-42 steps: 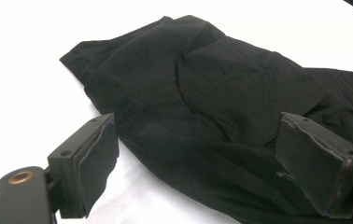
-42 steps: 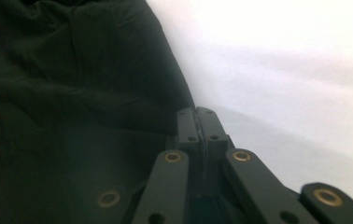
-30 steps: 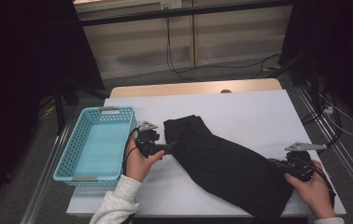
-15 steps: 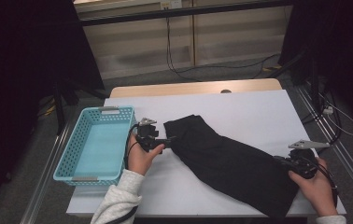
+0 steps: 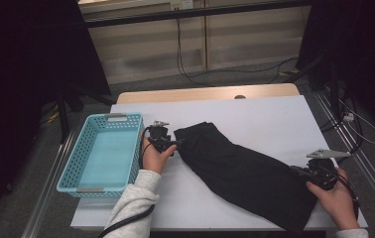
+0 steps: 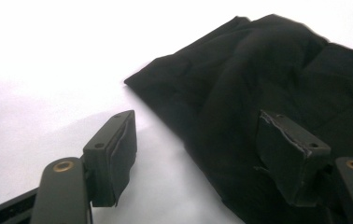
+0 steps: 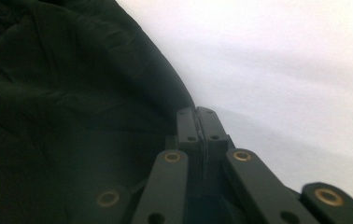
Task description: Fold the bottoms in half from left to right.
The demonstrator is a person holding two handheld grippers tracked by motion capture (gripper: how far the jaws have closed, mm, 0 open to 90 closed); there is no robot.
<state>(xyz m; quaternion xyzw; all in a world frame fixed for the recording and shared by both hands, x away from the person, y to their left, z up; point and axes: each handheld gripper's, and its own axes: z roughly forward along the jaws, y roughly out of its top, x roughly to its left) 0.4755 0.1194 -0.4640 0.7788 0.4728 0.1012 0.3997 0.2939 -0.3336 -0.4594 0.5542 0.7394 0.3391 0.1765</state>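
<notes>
A black garment (image 5: 245, 168) lies stretched slantwise across the white table (image 5: 275, 119). My left gripper (image 5: 178, 143) sits at its left end, and its jaws have just been closing. In the left gripper view the left gripper (image 6: 195, 126) is open, with the garment's (image 6: 268, 70) edge between the jaws: one pad (image 6: 123, 140) is over bare table, the other (image 6: 282, 149) over cloth. My right gripper (image 5: 294, 171) is at the cloth's lower right end. In the right gripper view the right gripper (image 7: 196, 112) is shut, pinching the edge of the garment (image 7: 62, 93).
A turquoise plastic basket (image 5: 111, 117) stands at the table's left side, close behind my left hand. The table's front edge runs just below the garment's lower end. Cables lie on the floor beyond the table.
My left hand has slid a little farther from the front edge, onto the garment's left end, and its jaws stand narrower. The right hand and the cloth have stayed put.
</notes>
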